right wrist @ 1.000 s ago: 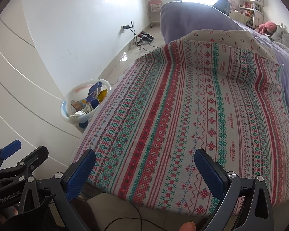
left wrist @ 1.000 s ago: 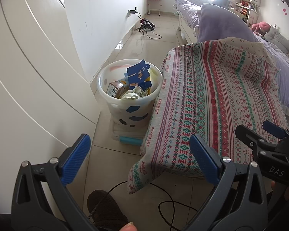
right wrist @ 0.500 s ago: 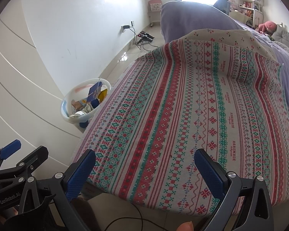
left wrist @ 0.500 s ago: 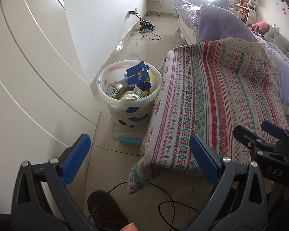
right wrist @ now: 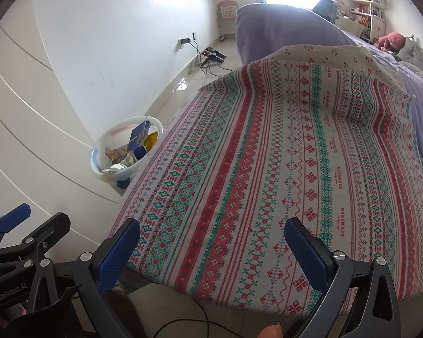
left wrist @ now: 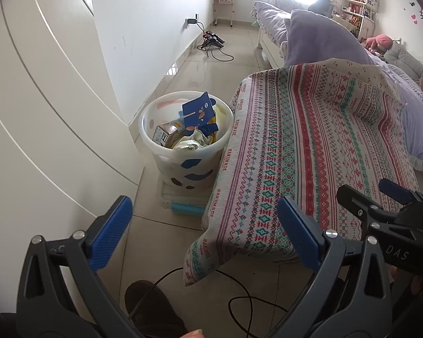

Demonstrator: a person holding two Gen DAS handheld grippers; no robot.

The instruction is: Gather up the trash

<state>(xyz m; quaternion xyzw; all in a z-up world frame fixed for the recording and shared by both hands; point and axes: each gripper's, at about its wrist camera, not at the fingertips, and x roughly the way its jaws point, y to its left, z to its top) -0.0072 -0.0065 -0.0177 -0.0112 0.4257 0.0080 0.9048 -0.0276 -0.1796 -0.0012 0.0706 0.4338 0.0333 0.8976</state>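
Two tongs are held spread with nothing between them: the patterned cloth [right wrist: 282, 155] is seen ahead of the right gripper [right wrist: 211, 249], and the trash-filled white bin [left wrist: 184, 138] ahead of the left gripper [left wrist: 204, 232], beside the cloth.

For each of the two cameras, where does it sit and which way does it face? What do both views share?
Left wrist: sits on the left gripper, jaws open, looking down at the floor and the trash bin; a foot and the right gripper show.
Right wrist: sits on the right gripper, jaws open, facing across the patterned cloth; the left gripper shows.
Shared: bin, cloth, white wall, each other's gripper.
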